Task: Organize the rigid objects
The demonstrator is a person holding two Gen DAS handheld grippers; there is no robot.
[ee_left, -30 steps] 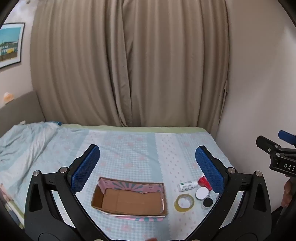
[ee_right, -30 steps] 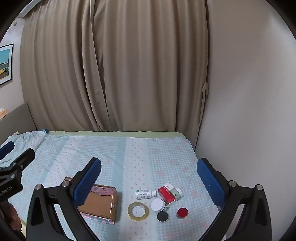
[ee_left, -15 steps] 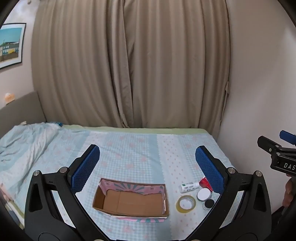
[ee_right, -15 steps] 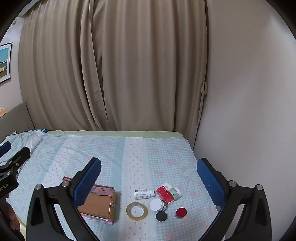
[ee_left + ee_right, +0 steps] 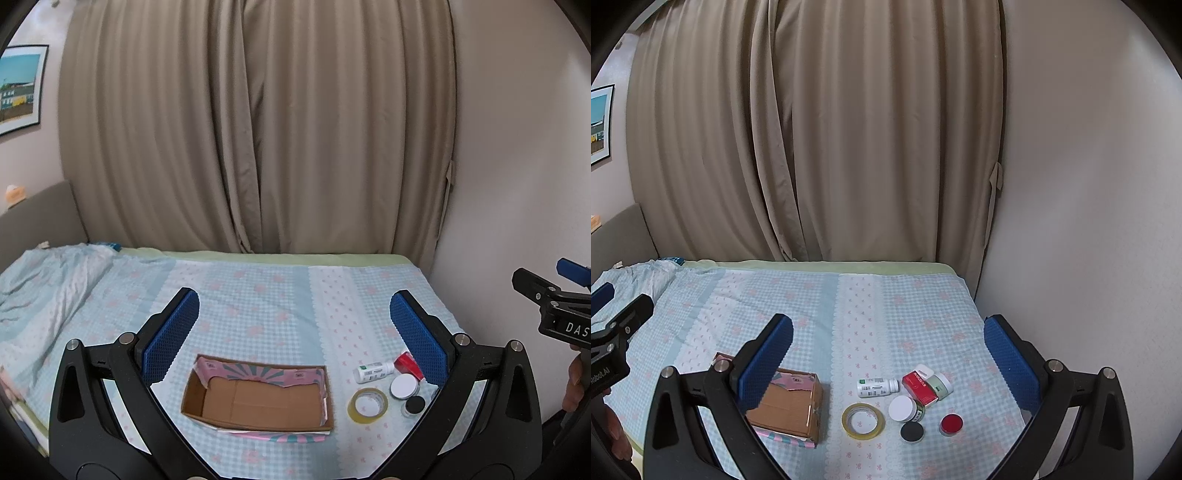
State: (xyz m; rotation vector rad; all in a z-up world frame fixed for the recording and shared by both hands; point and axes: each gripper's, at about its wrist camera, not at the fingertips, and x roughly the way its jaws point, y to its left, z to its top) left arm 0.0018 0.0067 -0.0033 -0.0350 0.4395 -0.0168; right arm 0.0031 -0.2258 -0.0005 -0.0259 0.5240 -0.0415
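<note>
1. Cardboard box [image 5: 258, 400] lies open-topped on the bed [image 5: 258, 306], near the front edge and left of the small items; its brown floor is bare and nothing is in it. Pink patterned paper lines the far wall and shows under its base.
2. Right of the box, apart from it, a tape ring [image 5: 863, 421] lies flat on the sheet.
3. A white bottle [image 5: 877, 387] lies on its side just behind the tape.
4. A white-lidded jar [image 5: 904, 408] stands just right of the tape, its lid on; its contents are hidden.
5. A black-lidded pot [image 5: 912, 431] sits just in front of that jar, and a red-lidded pot [image 5: 951, 424] stands to the right of it, apart. Both are closed.
6. A red carton [image 5: 919, 388] lies tilted behind the jar, and a pale green jar [image 5: 940, 384] lies on its side against the carton's right side.
7. The whole cluster is toward the bed's front right corner, near the wall [image 5: 1089, 221].
8. Left tool [image 5: 295, 332] is wide open, holding nothing, above the bed's front edge with the box between its blue pads [image 5: 170, 332].
9. Right tool [image 5: 886, 358] is also spread wide and empty, raised over the front edge with the cluster between its pads [image 5: 1010, 360].
10. Beige curtains [image 5: 258, 129] hang behind the bed's far edge.
</note>
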